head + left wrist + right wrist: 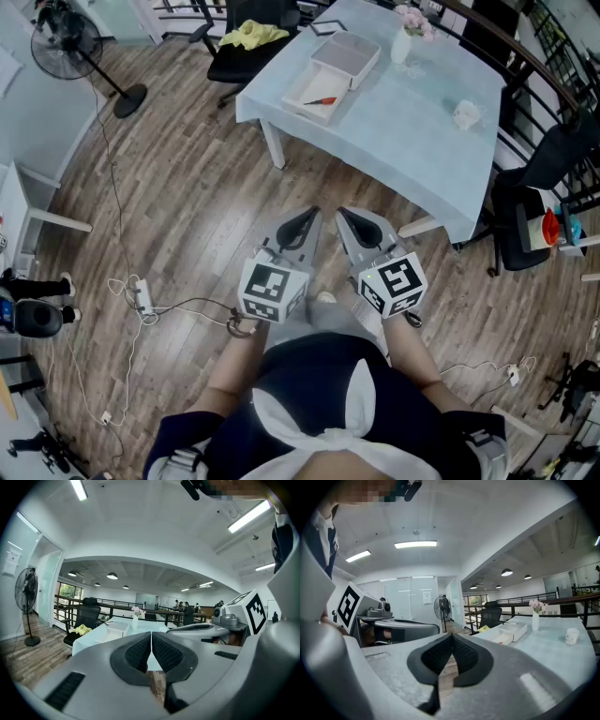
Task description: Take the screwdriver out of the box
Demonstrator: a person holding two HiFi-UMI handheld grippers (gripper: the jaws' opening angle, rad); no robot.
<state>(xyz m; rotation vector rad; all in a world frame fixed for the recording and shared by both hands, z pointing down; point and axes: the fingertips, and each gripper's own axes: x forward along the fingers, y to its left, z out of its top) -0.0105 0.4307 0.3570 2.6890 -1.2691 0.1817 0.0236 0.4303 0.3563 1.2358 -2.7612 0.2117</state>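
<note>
Left gripper (302,228): you hold it close in front of your body, roughly level. Its own view shows the jaws pressed together with nothing between them.
Right gripper (361,228): it sits just beside the left one at the same height. Its jaws are also closed on nothing (the pads meet along their whole length).
Floor (187,206): bare wood lies between you and the work, and you stand well apart from it.
Table (412,131): it is ahead of you under a pale blue cloth, with its near corner towards you. Neither gripper is over it.
Box (302,94): it is white and shallow and sits open near the table's far left edge, so its contents are exposed from above.
Lid (345,56): a second white tray touches the box on its far side. I judge it to be the lid, already off.
Screwdriver (322,100): you can see a small tool with a red handle lying flat inside the box. No gripper is touching it.
Done so far: by the look of it, only the opening of the box.
Left for you: the whole job. You have to close the gap to the table, spread one pair of jaws, pinch the handle, lift it clear of the box wall and set it down outside.
</note>
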